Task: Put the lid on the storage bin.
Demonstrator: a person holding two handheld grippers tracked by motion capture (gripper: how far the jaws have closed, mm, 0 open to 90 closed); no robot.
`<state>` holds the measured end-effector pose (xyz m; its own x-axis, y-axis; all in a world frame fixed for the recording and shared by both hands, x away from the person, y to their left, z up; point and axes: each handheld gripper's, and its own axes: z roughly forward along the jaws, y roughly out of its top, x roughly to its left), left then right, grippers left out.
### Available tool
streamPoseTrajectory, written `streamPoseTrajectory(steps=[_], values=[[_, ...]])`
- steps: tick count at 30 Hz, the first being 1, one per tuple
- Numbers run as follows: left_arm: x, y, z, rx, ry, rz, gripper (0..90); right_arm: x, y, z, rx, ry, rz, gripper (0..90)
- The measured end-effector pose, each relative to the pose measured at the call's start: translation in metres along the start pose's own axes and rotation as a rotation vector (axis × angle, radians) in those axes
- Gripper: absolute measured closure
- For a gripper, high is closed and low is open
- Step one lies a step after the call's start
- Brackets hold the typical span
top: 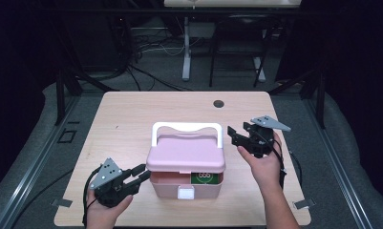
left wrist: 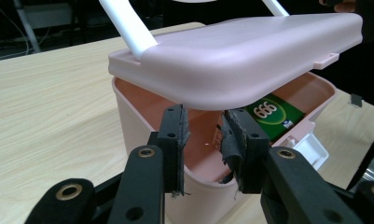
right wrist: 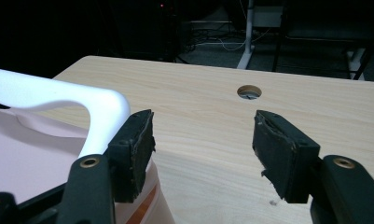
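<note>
A: Quick one. Pink box (top: 186, 164) sits mid-table (top: 132, 114), near the front edge, white handle (top: 186, 128) standing up at the back. Lid (top: 185, 153) is part open, front edge raised.

B: Who's holding it up?

A: Looks like the left gripper (top: 140, 174). In the left gripper view its jaws sit right under the lid's (left wrist: 240, 51) near corner with a narrow gap between them, not clamped on anything. I'd call it released, lid probably resting on the tips, though actual contact is hard to confirm.

B: Why there and not the latch?

A: My guess: coming in at the side corner keeps the front clear. The white latch (top: 186, 193) hangs free on the front wall.

B: Anything inside?

A: Green packet (left wrist: 272, 115) with white numbers, lying flat inside toward the front right. Rest of the inside is under the lid.

B: Right gripper?

A: Right gripper (top: 234, 135) is spread wide, holding nothing, just beside the handle's right post. The right gripper view has the handle (right wrist: 70, 105) just off one pad (right wrist: 137, 140), not between the jaws.

B: Reason for that spot?

A: Likely ready to steady the box or take the lid farther back. Judgement only.

B: Table hole?

A: Round hole (top: 218, 103) far side, well apart from the box.
</note>
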<state>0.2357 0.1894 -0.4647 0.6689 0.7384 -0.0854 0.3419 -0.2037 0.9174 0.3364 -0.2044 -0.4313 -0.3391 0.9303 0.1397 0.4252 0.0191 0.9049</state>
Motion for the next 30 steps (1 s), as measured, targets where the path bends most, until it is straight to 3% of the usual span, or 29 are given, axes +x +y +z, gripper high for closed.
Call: streamPoseTrajectory(steps=[15, 30], values=[[-0.007, -0.014, 0.003, 0.002, 0.044, -0.009, 70.5, -0.002, -0.002, 0.002, 0.010, -0.004, 0.001, 38.1], [-0.008, -0.022, 0.004, 0.024, 0.041, -0.020, 70.7, -0.003, -0.002, 0.002, 0.009, -0.006, 0.001, 38.1]])
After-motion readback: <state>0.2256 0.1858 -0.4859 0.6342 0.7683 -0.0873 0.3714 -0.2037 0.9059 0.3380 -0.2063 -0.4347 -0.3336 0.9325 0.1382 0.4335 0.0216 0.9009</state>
